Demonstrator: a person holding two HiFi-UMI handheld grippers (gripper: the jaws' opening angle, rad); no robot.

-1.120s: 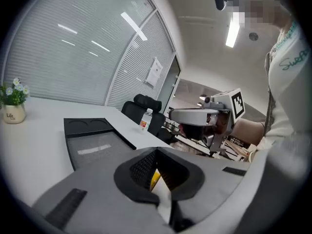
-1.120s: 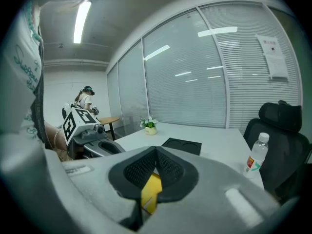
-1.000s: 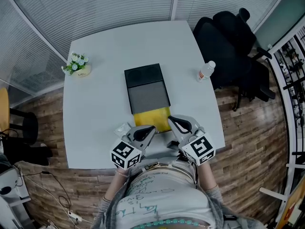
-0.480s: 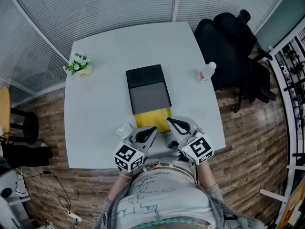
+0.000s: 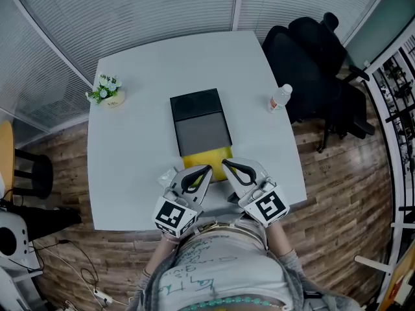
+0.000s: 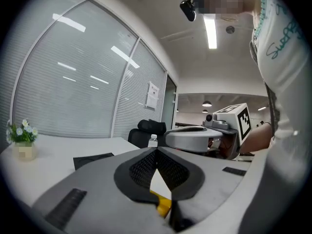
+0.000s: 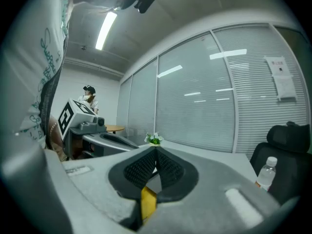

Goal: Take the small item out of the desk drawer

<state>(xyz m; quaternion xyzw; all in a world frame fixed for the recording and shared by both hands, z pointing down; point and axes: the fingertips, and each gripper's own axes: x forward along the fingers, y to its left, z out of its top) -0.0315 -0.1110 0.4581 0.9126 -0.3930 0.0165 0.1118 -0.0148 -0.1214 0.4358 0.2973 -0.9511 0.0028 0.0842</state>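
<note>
Jaws of the left gripper (image 6: 156, 151) are seen pressed together at their tips, with nothing caught between them; only a sliver of yellow from the drawer (image 6: 164, 206) below shows through the gap behind the tips. The right gripper (image 7: 156, 149) is likewise clenched on nothing, its tips meeting and the same yellow visible beneath.

In the head view, both tools are held side by side at the near edge of the white table (image 5: 136, 141), their tips angled toward each other over the front of the pulled-out yellow drawer (image 5: 211, 154). The left gripper (image 5: 206, 169) sits at the drawer's left front corner and the right gripper (image 5: 225, 163) just beside it, the two tips close but apart. Their marker cubes (image 5: 172, 214) are turned back toward the person's body.

A small clear packet (image 5: 167, 175) lies on the table just left of the drawer, beside the left gripper. Whether anything lies inside the drawer cannot be made out.

The drawer belongs to a dark box (image 5: 198, 118) set at the middle of the table. Farther out, a small potted plant (image 5: 106, 89) is placed near the far left corner and a water bottle (image 5: 280, 97) near the right edge, with a black chair (image 5: 311, 50) beyond it.
</note>
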